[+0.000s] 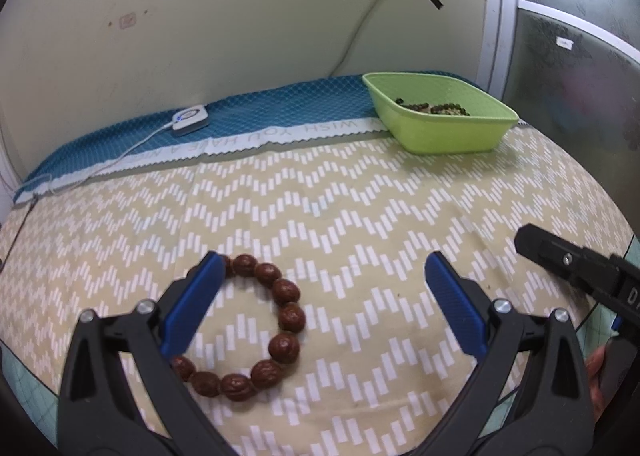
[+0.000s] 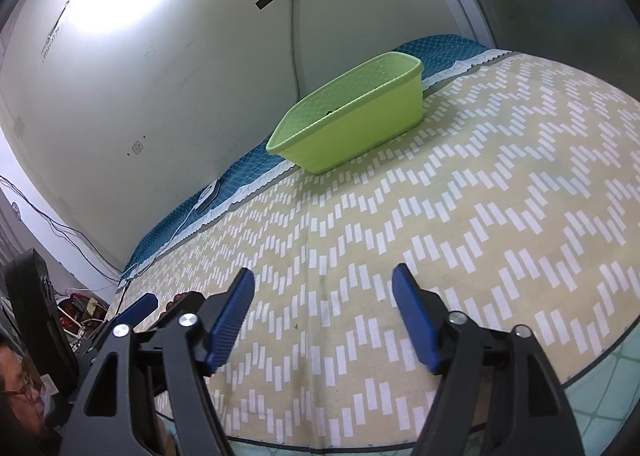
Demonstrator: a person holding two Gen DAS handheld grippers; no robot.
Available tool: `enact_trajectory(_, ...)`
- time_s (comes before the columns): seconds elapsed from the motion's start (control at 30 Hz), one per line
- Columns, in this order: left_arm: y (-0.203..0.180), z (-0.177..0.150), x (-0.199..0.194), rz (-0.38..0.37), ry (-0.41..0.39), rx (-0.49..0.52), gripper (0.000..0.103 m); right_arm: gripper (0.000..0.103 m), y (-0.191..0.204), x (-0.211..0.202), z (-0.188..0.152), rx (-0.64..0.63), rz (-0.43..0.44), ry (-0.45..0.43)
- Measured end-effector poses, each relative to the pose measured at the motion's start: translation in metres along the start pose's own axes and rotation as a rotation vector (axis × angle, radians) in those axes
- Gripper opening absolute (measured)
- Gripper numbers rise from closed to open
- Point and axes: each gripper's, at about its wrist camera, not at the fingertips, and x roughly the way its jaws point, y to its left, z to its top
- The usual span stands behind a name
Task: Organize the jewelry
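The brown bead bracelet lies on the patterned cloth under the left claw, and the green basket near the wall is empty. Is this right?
Not quite: the green basket is not empty. The left wrist view shows dark beaded pieces already lying inside it. The rest holds: the brown bead bracelet lies on the patterned cloth under the open left claw.

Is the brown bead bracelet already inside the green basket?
No, the brown bead bracelet lies on the patterned cloth near the left tool, far from the green basket.

Upside-down "WISH YOU HAVE A NICE" on the blue mat's white border (image 1: 280, 135)
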Motion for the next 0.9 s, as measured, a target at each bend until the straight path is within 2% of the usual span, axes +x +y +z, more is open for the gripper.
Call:
enact_trajectory(0.23,0.0,0.0,-0.004,-0.003,-0.027,0.016,0.097,0.05,0.002,0.001,-0.001,0.007,0.0,0.002)
enact_trajectory(0.37,-0.009,-0.002,-0.023,0.029,-0.145,0.067,0.097,0.05,0.001,-0.002,0.0,0.016,0.007,-0.012)
enact_trajectory(0.43,-0.008,0.0,-0.028,0.048,-0.179,0.079,0.097,0.05,-0.001,-0.002,0.002,0.024,-0.012,-0.012)
enact_trajectory(0.5,-0.005,0.002,-0.039,0.094,-0.244,0.075,0.097,0.05,0.003,-0.006,0.005,0.002,-0.031,-0.032)
enact_trajectory(0.57,0.002,0.002,-0.054,0.132,-0.341,0.058,0.097,0.05,0.015,-0.015,0.012,-0.082,-0.075,-0.108)
enact_trajectory(0.67,0.014,-0.003,-0.067,0.12,-0.461,0.026,0.097,0.05,0.039,-0.034,0.017,-0.223,-0.186,-0.281)
enact_trajectory(0.73,0.022,-0.006,-0.07,0.12,-0.489,-0.017,0.097,0.05,0.056,-0.044,0.013,-0.316,-0.258,-0.396)
enact_trajectory(0.9,0.028,-0.011,-0.079,0.167,-0.533,-0.063,0.097,0.05,0.074,-0.051,-0.004,-0.413,-0.336,-0.507)
